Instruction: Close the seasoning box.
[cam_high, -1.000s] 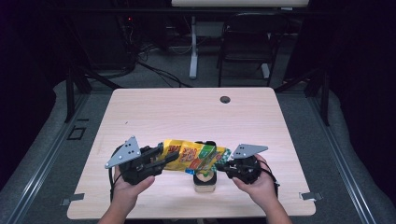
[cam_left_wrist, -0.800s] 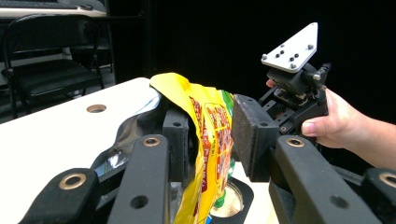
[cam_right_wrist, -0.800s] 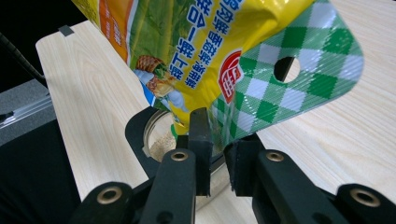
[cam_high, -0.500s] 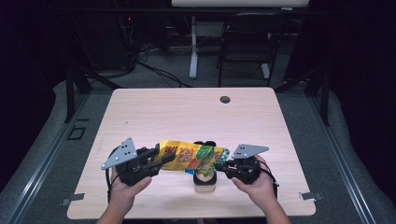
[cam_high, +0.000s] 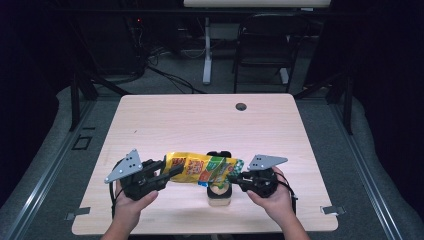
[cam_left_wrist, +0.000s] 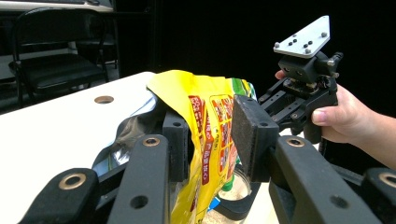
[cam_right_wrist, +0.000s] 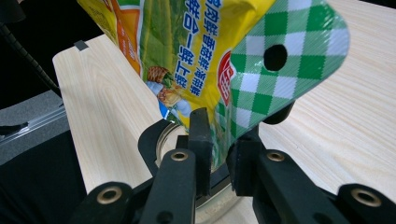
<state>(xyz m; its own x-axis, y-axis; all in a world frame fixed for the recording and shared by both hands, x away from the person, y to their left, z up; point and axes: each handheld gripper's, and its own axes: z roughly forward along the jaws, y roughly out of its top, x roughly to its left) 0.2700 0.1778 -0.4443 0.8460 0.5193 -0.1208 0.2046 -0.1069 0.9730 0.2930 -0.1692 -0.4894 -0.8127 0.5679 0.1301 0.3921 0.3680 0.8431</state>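
The right claw has its two black jaws pinched on the green-and-white checked end of a snack bag. The thin plastic is squeezed flat between them, next to the round hang hole. The left claw has its jaws part way apart around the other end of the bag, the torn-open end. One jaw sits inside the shiny silver mouth and the other jaw, with a rough grey pad, stands just beside the yellow outside. I cannot tell if that pad presses on the bag.

The bag hangs in the air between the two claws, lying sideways, right above a small jar that stands on the table. The jar looks like clear glass with a black ring around its mouth. Something pale is inside it.

The bag is soft and crinkly. It will bend and sag, so I think it is light. The plastic is smooth and could slip out of the jaws, so the flat sealed end is a good place to pinch. The open end is floppy and needs a gentle hold, or the food inside may spill beside the jar. The jar is hard and could tip over if it gets bumped.

The table is pale wood with thin lines, flat and smooth, with a small round hole near the far edge.
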